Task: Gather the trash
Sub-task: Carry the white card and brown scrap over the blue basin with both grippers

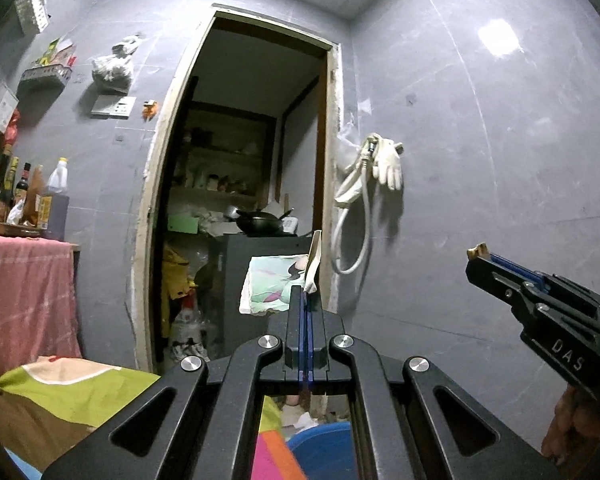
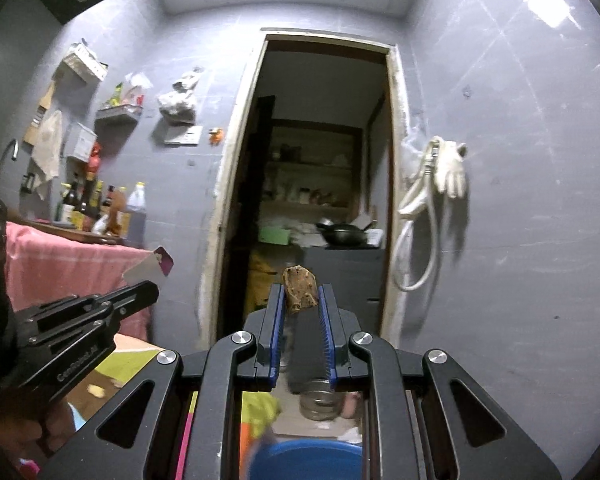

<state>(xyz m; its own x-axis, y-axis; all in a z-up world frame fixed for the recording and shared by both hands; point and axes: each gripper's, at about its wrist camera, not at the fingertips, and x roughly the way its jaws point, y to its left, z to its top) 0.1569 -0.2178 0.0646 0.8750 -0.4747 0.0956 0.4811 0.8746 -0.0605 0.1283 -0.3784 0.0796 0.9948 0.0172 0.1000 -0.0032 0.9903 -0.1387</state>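
Note:
My left gripper is shut on a flat, crumpled wrapper, white with pale green and pink print. In the right wrist view the same wrapper looks silvery with a magenta corner, sticking out past the left gripper. My right gripper is shut on a small brown scrap that stands up between the blue pads. From the left wrist view the right gripper comes in at the right edge, the scrap at its tip. Both grippers point level at a dark doorway.
A blue tub sits low beneath the grippers, with a glass jar on the floor behind it. At the left, bottles stand on a counter draped in pink cloth. A glove and hose hang on the grey wall. A colourful cloth lies lower left.

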